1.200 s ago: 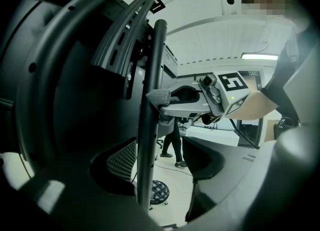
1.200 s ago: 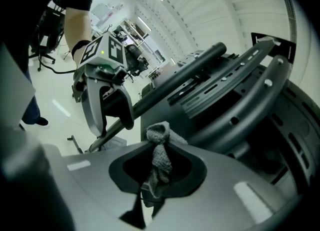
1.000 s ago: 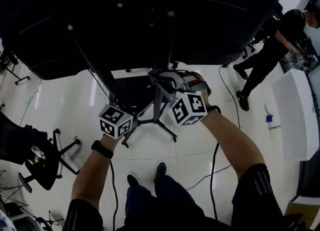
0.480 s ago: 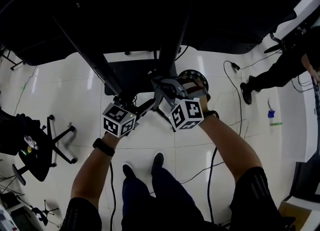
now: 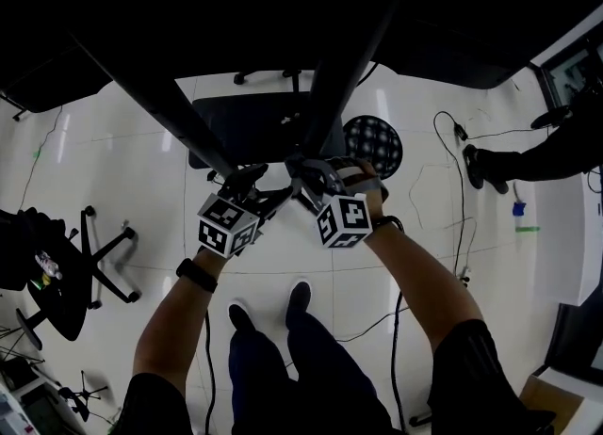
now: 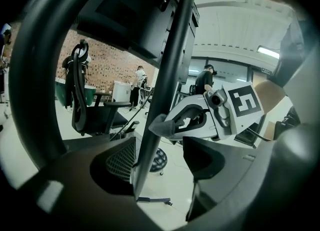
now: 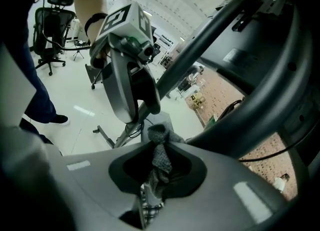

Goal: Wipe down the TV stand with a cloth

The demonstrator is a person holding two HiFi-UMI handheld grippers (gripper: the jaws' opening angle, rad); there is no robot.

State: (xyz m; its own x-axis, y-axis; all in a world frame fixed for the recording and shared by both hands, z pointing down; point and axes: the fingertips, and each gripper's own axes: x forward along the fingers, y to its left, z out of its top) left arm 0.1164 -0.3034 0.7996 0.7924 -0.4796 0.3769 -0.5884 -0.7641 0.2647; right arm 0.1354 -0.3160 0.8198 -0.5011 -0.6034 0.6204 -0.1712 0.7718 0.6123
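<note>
The right gripper [image 7: 159,147] is pinching a grey cloth [image 7: 161,162] against the TV stand's pole [image 6: 172,75]; the left gripper [image 6: 160,160] is straddling that pole, jaws spread.

A glossy white tiled floor [image 5: 113,165] spreads through the room and catches pale streaks of light. A round black stool with a dotted seat [image 5: 372,144] stands on it. Well to the left of the stool, a black office chair on a star base [image 5: 66,278] sits at the edge of the head view. Just right of the stool, thin black cables [image 5: 450,155] loop over the tiles. Beyond them is a person in dark clothes [image 5: 528,155], with a small blue object [image 5: 517,208] and a strip of green tape [image 5: 528,230] nearby. In the left gripper view, a red brick wall [image 6: 107,62] rises far behind the stool, with distant people [image 6: 137,82] before it. A bright light strip [image 6: 268,51] shows in the white ceiling.
</note>
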